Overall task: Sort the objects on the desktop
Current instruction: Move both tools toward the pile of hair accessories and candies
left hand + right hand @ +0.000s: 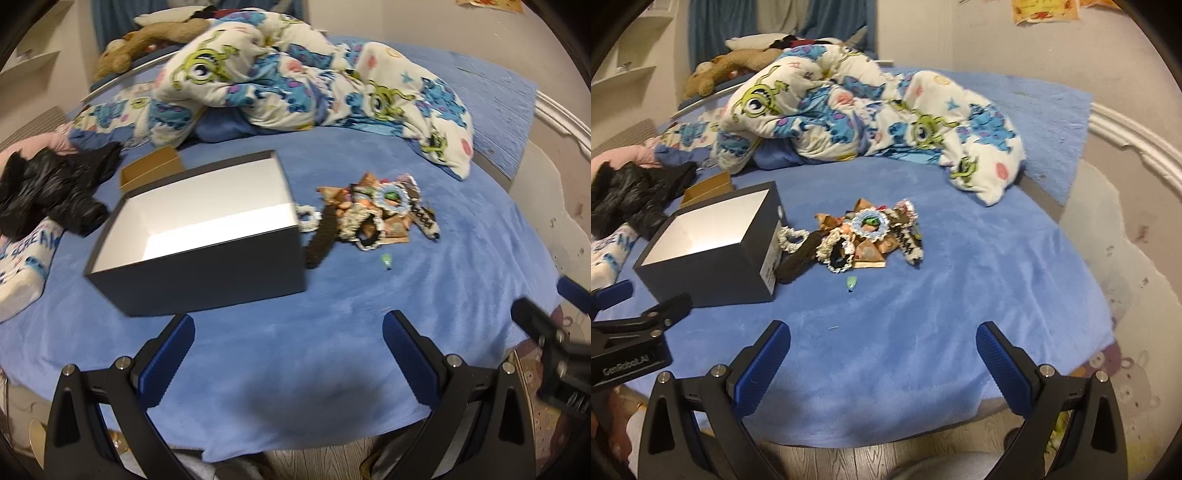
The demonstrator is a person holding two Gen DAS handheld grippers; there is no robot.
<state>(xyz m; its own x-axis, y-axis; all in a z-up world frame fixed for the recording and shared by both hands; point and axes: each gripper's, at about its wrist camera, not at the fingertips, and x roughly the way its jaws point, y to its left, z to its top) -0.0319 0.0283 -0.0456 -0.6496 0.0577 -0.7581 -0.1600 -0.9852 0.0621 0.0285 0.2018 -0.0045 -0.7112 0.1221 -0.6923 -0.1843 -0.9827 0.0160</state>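
The pile of small accessories [866, 236] lies mid-bed on the blue blanket [942, 314], touching the right side of the open dark box [713, 258]. I judge it soft and light: crocheted scrunchies, a dark knitted band [798, 258] and flat cards that could snag together, so I'd pinch one loose fabric edge. A tiny green piece [851, 283] sits apart, toward the near edge. Individual items blur together; the box floor is partly hidden. My left gripper [288, 354] and right gripper [882, 362] both hover spread wide, holding nothing.
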